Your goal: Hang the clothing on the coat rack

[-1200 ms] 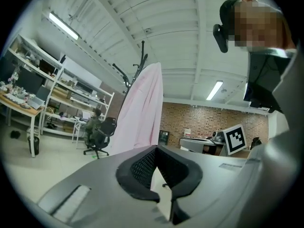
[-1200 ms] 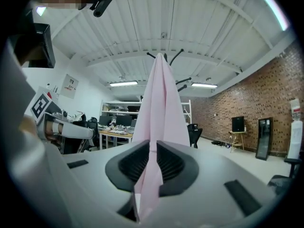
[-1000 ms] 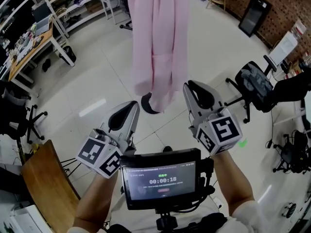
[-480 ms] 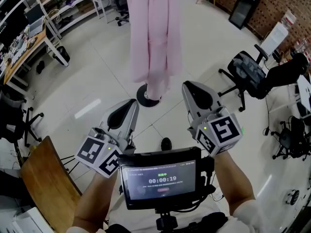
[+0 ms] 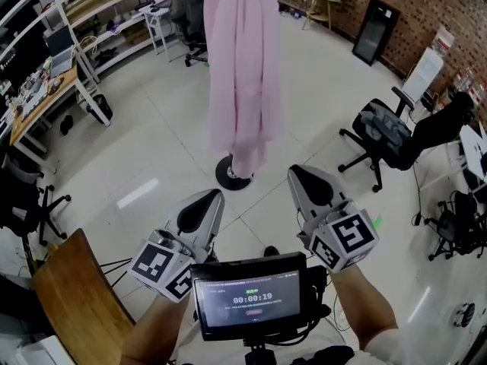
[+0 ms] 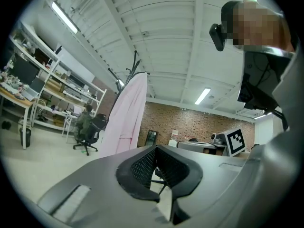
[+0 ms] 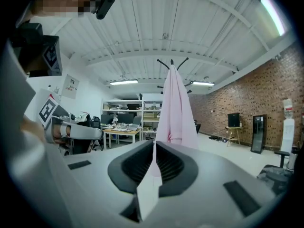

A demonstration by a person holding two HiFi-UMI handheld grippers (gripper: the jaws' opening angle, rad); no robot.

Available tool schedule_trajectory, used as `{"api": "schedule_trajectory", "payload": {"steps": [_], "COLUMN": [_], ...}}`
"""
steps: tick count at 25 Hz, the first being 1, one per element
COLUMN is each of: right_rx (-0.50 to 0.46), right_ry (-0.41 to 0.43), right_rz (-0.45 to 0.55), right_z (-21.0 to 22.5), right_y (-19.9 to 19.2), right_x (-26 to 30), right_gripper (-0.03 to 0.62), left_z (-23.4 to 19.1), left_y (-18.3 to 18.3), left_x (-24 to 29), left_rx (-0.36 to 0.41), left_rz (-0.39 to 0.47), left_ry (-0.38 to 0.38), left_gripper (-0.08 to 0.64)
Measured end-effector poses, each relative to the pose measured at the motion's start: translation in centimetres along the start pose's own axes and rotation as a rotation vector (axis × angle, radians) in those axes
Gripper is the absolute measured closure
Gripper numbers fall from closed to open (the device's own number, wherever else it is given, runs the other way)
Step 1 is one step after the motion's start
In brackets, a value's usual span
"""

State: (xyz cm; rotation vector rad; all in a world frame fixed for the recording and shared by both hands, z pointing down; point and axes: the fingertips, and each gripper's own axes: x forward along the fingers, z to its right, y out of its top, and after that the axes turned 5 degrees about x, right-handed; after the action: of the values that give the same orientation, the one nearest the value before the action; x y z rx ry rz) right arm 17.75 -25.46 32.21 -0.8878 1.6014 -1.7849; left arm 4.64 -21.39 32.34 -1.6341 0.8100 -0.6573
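A long pale pink garment (image 5: 240, 67) hangs on the coat rack, whose round black base (image 5: 232, 175) stands on the tiled floor. The rack's black hooks (image 7: 172, 63) stick out above the garment (image 7: 176, 108), which also shows in the left gripper view (image 6: 124, 118). My left gripper (image 5: 199, 204) and right gripper (image 5: 308, 179) are held low, close to the person's body and well short of the rack. Both point toward it. The left gripper (image 6: 156, 151) is shut and empty. The right gripper (image 7: 154, 148) has its jaws together with nothing between them.
A small screen (image 5: 249, 299) is mounted just below the grippers. Black office chairs (image 5: 384, 131) stand to the right and a desk with shelves (image 5: 46, 82) to the left. A wooden board (image 5: 72, 280) leans at lower left. A black panel (image 5: 374, 30) stands by the brick wall.
Both grippers have sunk a little lower in the head view. The garment and rack look slightly farther off, with more of the room showing. The garment stays hanging.
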Motion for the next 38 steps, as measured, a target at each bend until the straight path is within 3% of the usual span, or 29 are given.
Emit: {"api": "schedule_trajectory", "payload": {"steps": [6,21,38], "right_rx": [0.003,0.038,0.019], "right_ry": [0.048,0.101,0.111], "right_rz": [0.001,-0.052,-0.067], "right_z": [-0.3,2.5,3.3], "right_y": [1.4,0.0,0.0], "right_x": [-0.7,-0.4,1.1], "right_gripper": [0.578,0.591,0.590], "left_z": [0.4,1.6,1.6], "left_y": [0.3,-2.1,-2.4], "left_x": [0.2,1.6,3.3], "left_rx": [0.012,-0.036,-0.043], "left_rz": [0.000,-0.043,-0.051], "left_ry": [0.029,0.061,0.051], "left_gripper": [0.555,0.555,0.555]}}
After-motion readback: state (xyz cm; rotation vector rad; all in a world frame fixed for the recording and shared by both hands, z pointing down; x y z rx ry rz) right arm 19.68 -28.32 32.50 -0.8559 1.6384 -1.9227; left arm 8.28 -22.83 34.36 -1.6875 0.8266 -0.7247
